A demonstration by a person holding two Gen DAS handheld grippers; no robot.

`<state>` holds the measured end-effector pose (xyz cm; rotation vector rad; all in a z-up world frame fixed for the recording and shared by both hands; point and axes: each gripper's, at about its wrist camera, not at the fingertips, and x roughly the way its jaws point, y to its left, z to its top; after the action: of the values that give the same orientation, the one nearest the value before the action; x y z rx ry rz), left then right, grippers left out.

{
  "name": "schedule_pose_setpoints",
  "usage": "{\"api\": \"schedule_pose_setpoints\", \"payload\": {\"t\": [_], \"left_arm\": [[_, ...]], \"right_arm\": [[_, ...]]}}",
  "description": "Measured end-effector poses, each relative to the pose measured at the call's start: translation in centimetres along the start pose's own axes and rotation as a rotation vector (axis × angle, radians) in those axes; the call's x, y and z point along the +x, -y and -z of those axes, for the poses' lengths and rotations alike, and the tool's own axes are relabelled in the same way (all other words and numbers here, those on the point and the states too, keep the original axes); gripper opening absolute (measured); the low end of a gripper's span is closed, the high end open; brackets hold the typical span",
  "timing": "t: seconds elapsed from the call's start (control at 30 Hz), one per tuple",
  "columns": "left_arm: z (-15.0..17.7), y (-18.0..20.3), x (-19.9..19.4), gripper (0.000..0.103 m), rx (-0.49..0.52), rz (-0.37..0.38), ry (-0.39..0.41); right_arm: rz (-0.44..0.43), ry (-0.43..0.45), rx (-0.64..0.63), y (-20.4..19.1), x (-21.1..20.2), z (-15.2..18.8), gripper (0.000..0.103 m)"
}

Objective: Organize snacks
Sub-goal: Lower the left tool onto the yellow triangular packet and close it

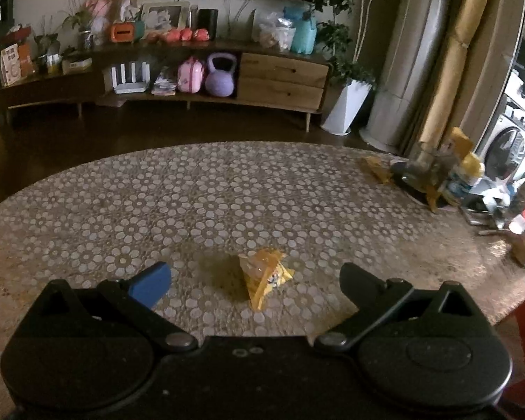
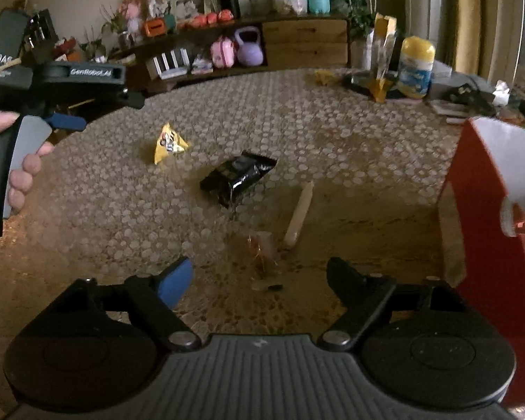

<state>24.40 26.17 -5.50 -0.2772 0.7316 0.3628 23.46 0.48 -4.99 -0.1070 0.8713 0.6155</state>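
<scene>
Snacks lie scattered on your patterned table (image 2: pixel 332 161): a yellow packet (image 1: pixel 264 276) sits just ahead of your left gripper (image 1: pixel 255 280), whose jaws are spread wide with nothing pinched. A black packet (image 2: pixel 238 176) lies mid-table, a pale stick (image 2: pixel 299 215) near it, and a clear wrapped candy (image 2: pixel 262 252) just before your right gripper (image 2: pixel 259 281), also spread and empty. A red box (image 2: pixel 486 231) stands at the right edge.
</scene>
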Motion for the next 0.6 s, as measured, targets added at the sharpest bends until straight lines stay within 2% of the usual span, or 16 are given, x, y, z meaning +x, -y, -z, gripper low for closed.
{"api": "schedule_pose_setpoints", "payload": {"t": [0.03,0.13,0.33,0.4,0.47,0.6], "left_arm": [[-0.1,0.0,0.6,0.102,-0.002,-0.002,-0.005],[-0.2,-0.1,2.4,0.101,-0.01,-0.01,-0.019],[-0.3,0.1,5.6,0.088,-0.014,-0.017,-0.063],[-0.2,0.0,6.5,0.085,-0.017,-0.02,-0.073],[0.1,0.0,7.3,0.078,-0.017,-0.025,-0.082],[0.6,0.1,8.3,0.072,-0.002,-0.009,-0.095]], "right_arm": [[0.001,-0.01,-0.001,-0.1,0.5,0.0,0.071],[0.007,-0.036,-0.006,-0.4,2.1,-0.2,0.066],[0.01,-0.059,-0.017,-0.6,3.7,-0.2,0.054],[0.012,-0.064,-0.02,-0.6,4.0,-0.2,0.053],[0.011,-0.066,-0.023,-0.7,4.2,-0.2,0.048],[0.018,-0.068,-0.038,-0.9,4.6,-0.1,0.042]]}}
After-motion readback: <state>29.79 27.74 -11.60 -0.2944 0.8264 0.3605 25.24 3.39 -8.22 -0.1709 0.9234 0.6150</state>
